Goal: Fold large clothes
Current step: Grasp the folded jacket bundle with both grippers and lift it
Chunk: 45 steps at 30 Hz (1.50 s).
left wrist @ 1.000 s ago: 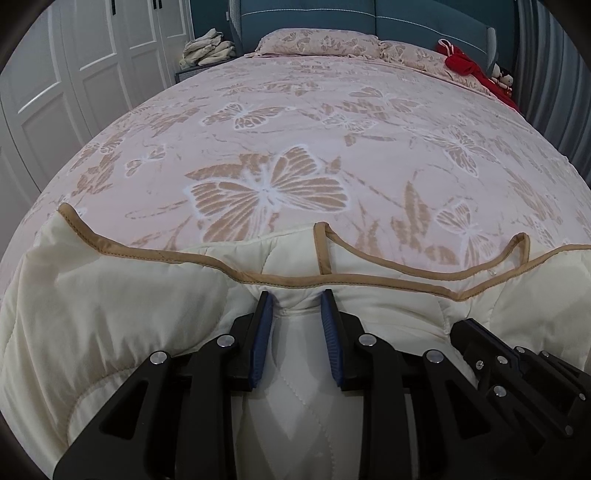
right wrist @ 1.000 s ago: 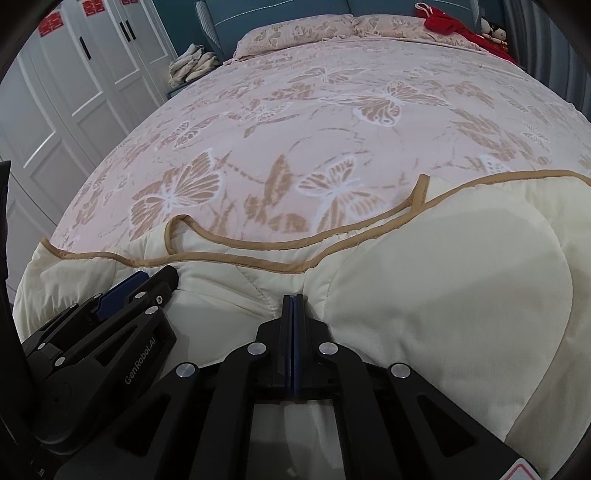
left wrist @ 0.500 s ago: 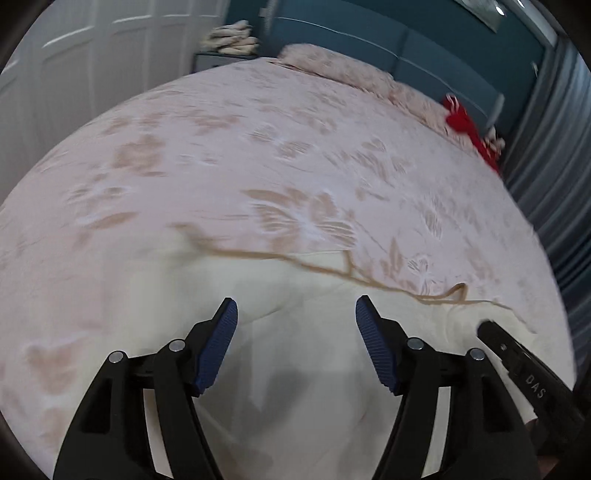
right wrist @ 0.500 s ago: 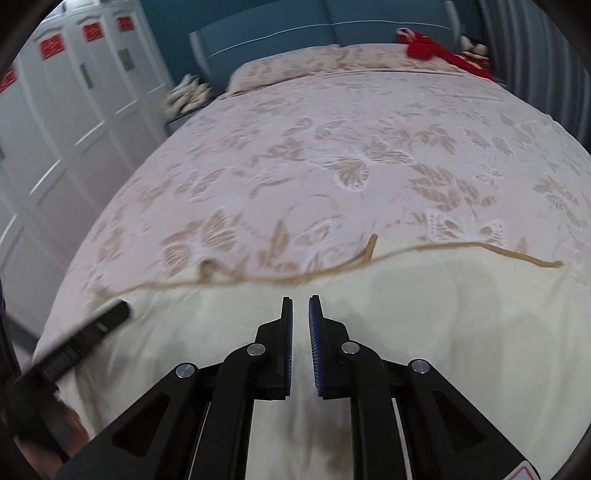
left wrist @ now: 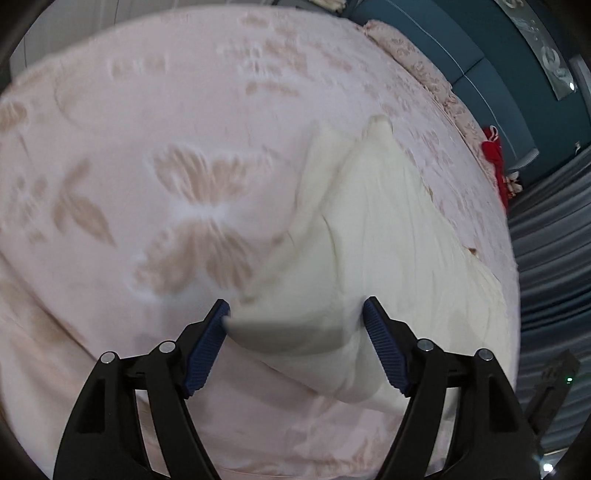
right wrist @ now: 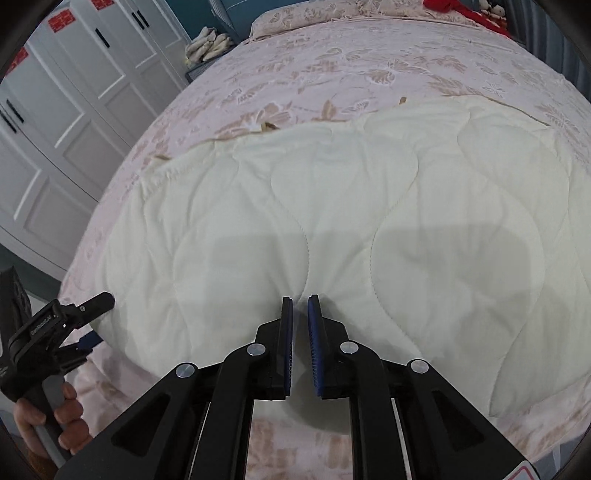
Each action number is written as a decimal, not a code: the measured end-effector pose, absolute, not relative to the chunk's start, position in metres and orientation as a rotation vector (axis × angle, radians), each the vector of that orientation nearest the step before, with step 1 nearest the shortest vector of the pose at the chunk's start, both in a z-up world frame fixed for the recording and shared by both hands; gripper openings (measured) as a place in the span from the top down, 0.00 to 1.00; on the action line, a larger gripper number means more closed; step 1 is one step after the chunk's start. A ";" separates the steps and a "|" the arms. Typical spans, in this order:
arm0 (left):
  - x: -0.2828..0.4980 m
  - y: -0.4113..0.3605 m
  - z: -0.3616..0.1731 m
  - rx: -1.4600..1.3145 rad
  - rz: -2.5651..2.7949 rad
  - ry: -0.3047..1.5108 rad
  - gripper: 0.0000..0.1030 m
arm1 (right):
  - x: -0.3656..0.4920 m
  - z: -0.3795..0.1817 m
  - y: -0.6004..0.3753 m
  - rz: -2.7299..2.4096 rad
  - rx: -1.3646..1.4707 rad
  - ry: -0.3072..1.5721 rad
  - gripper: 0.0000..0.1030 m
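A cream quilted garment (right wrist: 369, 206) lies spread flat on the pink butterfly bedcover (right wrist: 332, 74), its tan-trimmed edge at the far side. My right gripper (right wrist: 300, 299) hovers over the garment's near part, its jaws a narrow gap apart with nothing pinched. In the left wrist view the garment (left wrist: 388, 229) runs away to the right, blurred. My left gripper (left wrist: 295, 310) is opening wide; a folded corner of the garment lies between its fingers, and the pads do not press on it. The right wrist view shows the left gripper (right wrist: 99, 317) at the garment's near left corner, held by a hand (right wrist: 55, 417).
White wardrobe doors (right wrist: 74, 92) stand left of the bed. A pillow (right wrist: 314, 14) and a teal headboard (left wrist: 480, 74) are at the far end, with a red item (left wrist: 495, 158) by the grey curtain (left wrist: 554, 258). Folded cloths (right wrist: 210, 44) sit on a bedside stand.
Both grippers let go of the garment near its tan-trimmed edge and pulled back toward the near side. The left one opened wide, rolled and swung to the left corner; the right one opened slightly.
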State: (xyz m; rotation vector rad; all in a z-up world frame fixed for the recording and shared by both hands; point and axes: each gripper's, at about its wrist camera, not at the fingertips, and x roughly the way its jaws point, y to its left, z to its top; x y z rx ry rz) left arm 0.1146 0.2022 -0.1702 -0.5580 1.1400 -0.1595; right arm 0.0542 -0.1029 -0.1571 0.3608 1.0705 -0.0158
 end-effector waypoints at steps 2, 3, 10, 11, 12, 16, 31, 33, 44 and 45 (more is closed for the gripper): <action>0.114 0.200 -0.174 -0.555 -0.153 1.127 0.23 | 0.056 -0.164 -0.101 -0.024 0.353 1.085 0.89; 0.114 0.198 -0.174 -0.553 -0.156 1.121 0.21 | 0.057 -0.167 -0.101 -0.026 0.350 1.090 0.89; 0.119 0.188 -0.174 -0.565 -0.183 1.132 0.30 | 0.068 -0.185 -0.101 -0.040 0.330 1.091 0.97; 0.120 0.185 -0.172 -0.562 -0.195 1.135 0.38 | 0.070 -0.186 -0.102 -0.039 0.340 1.091 1.00; 0.119 0.183 -0.168 -0.560 -0.206 1.130 0.43 | 0.070 -0.187 -0.104 -0.035 0.352 1.091 1.00; 0.115 0.172 -0.143 -0.539 -0.245 1.088 0.64 | 0.068 -0.181 -0.121 0.002 0.471 1.105 1.00; 0.090 0.118 -0.055 -0.416 -0.360 0.964 0.71 | 0.024 -0.182 -0.102 0.048 0.416 1.159 1.00; 0.080 0.104 -0.045 -0.372 -0.393 0.948 0.71 | 0.028 -0.186 -0.100 0.044 0.413 1.158 1.00; 0.046 -0.009 -0.014 -0.176 -0.591 0.897 0.72 | -0.011 -0.165 -0.144 0.105 0.638 1.106 1.00; 0.047 -0.020 -0.014 -0.162 -0.601 0.900 0.72 | -0.025 -0.156 -0.154 0.084 0.623 1.102 1.00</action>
